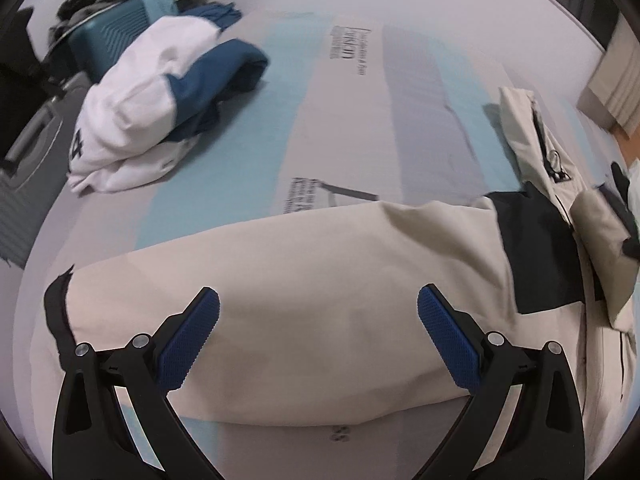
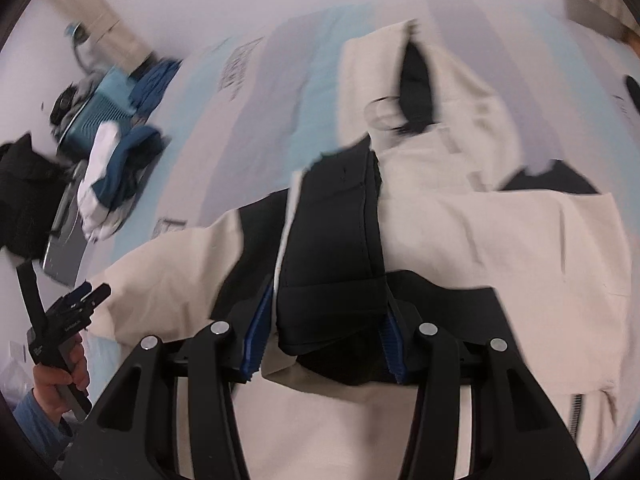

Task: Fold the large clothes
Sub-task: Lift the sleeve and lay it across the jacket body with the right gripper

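Note:
A large cream jacket (image 1: 320, 272) with black panels lies spread on the bed. My left gripper (image 1: 318, 320) hovers over its cream sleeve, jaws wide open and holding nothing. That sleeve's black cuff (image 1: 56, 308) lies at the left. In the right wrist view my right gripper (image 2: 324, 340) is shut on a thick black fold (image 2: 332, 248) of the jacket, a cuff or sleeve end, lifted over the cream body (image 2: 500, 240). The left gripper (image 2: 94, 294) shows at the far left, held by a hand (image 2: 60, 380). The picture is motion-blurred.
The bed cover (image 1: 344, 92) is striped light blue and grey with printed text. A folded white and blue garment pile (image 1: 160, 92) sits at the bed's far left. Behind it stands a teal suitcase (image 1: 116, 32) with dark clothes on top. A grey case (image 1: 32, 140) stands beside the bed.

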